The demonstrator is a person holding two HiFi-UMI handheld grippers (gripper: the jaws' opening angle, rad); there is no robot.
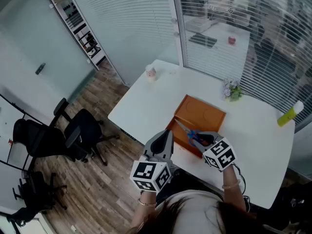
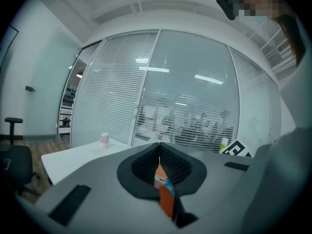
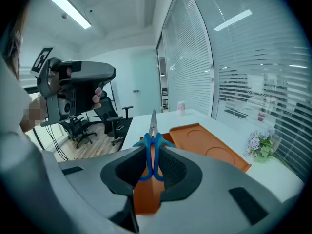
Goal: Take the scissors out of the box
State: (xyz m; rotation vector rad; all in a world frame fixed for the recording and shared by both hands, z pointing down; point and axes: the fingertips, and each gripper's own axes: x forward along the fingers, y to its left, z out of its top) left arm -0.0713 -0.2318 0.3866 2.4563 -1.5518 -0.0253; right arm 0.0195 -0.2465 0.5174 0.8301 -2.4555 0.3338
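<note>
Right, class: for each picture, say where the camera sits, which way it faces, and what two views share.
Head view: on the person's head, facing steeply down at the table, box, left gripper and right gripper.
Left gripper view: on the left gripper, along jaws shut on the box edge, facing the blinds.
Right gripper view: on the right gripper, along jaws shut on the scissors, over the box.
Shared: the box shows in all three.
</note>
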